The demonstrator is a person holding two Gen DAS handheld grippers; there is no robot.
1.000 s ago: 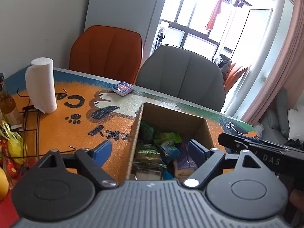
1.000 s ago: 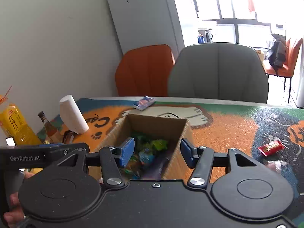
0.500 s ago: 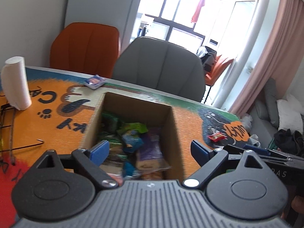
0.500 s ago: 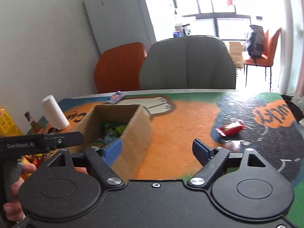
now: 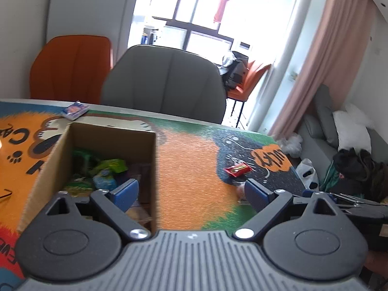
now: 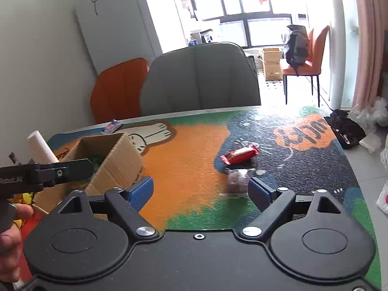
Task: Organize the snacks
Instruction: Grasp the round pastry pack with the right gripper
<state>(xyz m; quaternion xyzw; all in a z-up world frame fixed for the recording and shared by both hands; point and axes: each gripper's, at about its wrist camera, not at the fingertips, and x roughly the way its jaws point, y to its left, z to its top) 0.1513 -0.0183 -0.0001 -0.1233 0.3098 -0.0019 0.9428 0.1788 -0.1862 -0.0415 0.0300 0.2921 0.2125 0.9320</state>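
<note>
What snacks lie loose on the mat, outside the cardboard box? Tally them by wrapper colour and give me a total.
red wrapper: 1
blue packet: 1
clear wrapper with brown contents: 1
Total: 3

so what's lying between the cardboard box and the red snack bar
Nothing: between cardboard box and red snack bar lies only bare orange mat, clearest in the right wrist view.
</note>
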